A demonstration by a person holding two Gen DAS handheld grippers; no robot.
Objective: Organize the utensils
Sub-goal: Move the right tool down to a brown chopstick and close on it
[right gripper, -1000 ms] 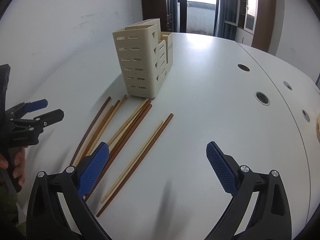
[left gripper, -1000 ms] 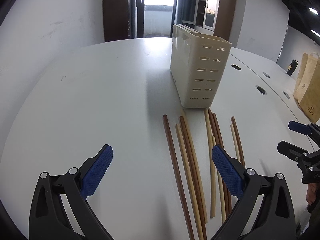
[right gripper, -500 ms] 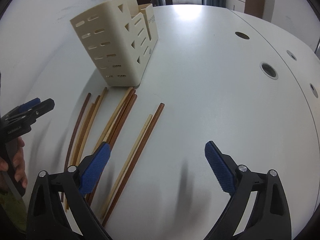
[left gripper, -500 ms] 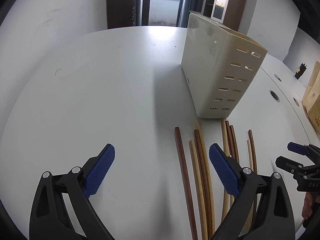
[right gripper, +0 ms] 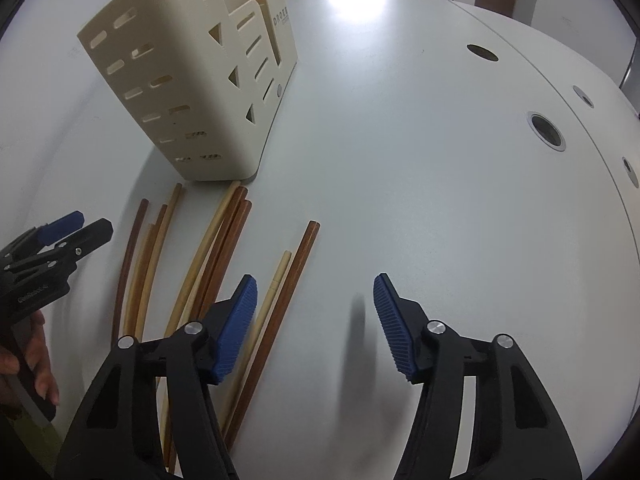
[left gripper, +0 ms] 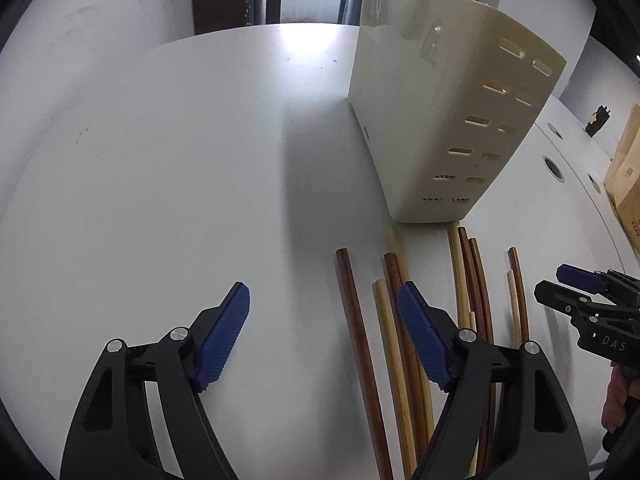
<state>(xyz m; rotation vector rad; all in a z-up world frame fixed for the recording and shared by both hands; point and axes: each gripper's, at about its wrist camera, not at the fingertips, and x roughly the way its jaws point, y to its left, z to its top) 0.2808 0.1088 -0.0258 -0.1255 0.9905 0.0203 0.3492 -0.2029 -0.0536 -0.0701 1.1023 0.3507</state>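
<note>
while closing, left claw (left gripper: 324,334) hangs beside chopsticks (left gripper: 356,320).

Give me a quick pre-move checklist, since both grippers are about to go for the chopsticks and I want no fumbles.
1. Left gripper empty, jaws closing over bare table: ok.
2. Right gripper empty, jaws closing: ok.
3. A chopstick between either pair of pads: not ok; the chopsticks lie beside them.
4. Holder upright, near the chopstick tips: ok.
5. Grippers apart from each other: ok.
6. Holder compartments free: cannot tell.
</note>
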